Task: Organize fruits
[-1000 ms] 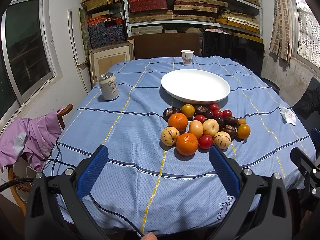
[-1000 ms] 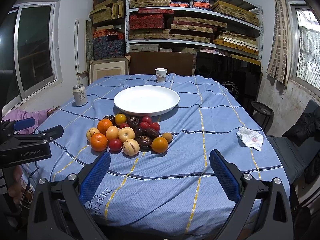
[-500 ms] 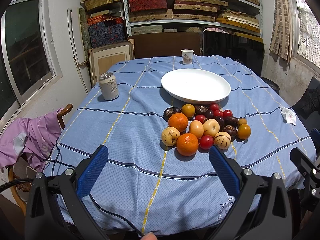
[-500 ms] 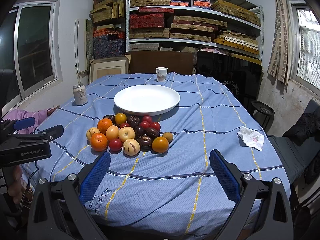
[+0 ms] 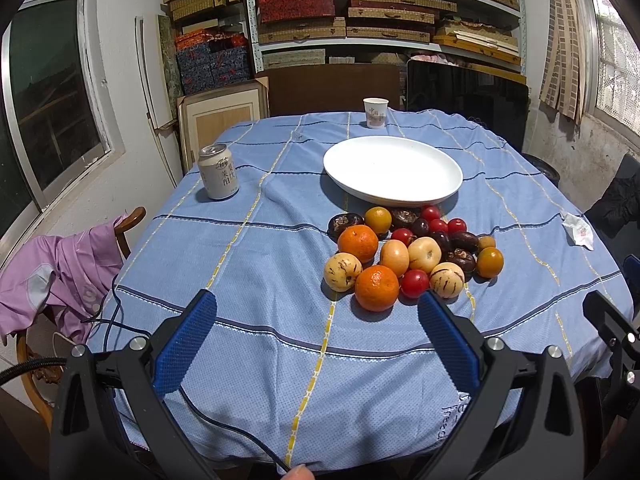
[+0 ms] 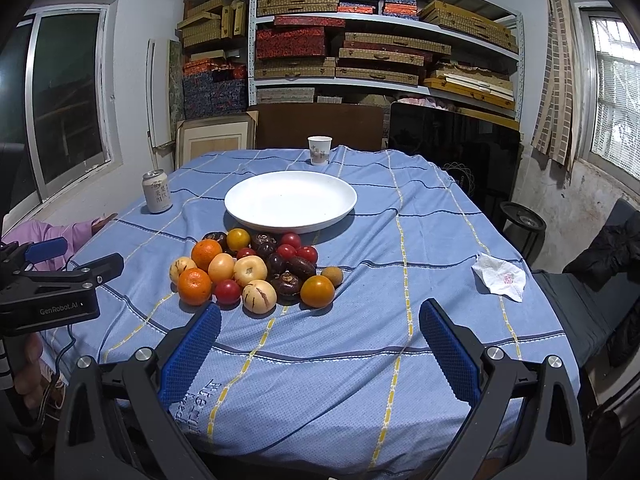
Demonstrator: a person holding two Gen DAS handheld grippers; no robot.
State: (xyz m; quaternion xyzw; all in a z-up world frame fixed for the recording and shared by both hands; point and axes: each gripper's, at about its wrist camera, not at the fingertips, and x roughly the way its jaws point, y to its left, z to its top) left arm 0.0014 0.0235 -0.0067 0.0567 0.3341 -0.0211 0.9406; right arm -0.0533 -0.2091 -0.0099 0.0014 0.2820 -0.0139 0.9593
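Fruit pile (image 5: 412,252): heaped on blue checked tabletop (image 5: 248,280), just in front of white plate (image 5: 392,170) and touching its near rim. Contents: two oranges, nearest one (image 5: 377,288) at front of heap; pale streaked melon-like fruits; small red tomatoes; dark brown-purple fruits, kind not certain; smaller orange-yellow fruits. Plate bare.

Left tongs (image 5: 316,340): released, blue pads spread wide, nothing between them, hovering over near edge of tabletop. Heap ahead and slightly right of centre line; right pad tip (image 5: 430,308) lined up just below streaked fruit (image 5: 447,280) and red tomato (image 5: 415,283).

Right tongs (image 6: 320,340): released likewise, holding nothing. Heap ahead and to left; left pad tip (image 6: 210,320) just below nearest orange (image 6: 195,286).

Relation governing next move: round fruits, no long axis to match; front row about equally near both tongs, roughly centred for left, off to one side for right. Plate beyond heap, so carry over remaining fruit likely.

Also present: drink can (image 5: 218,178), paper cup (image 5: 375,113), crumpled tissue (image 6: 500,277).
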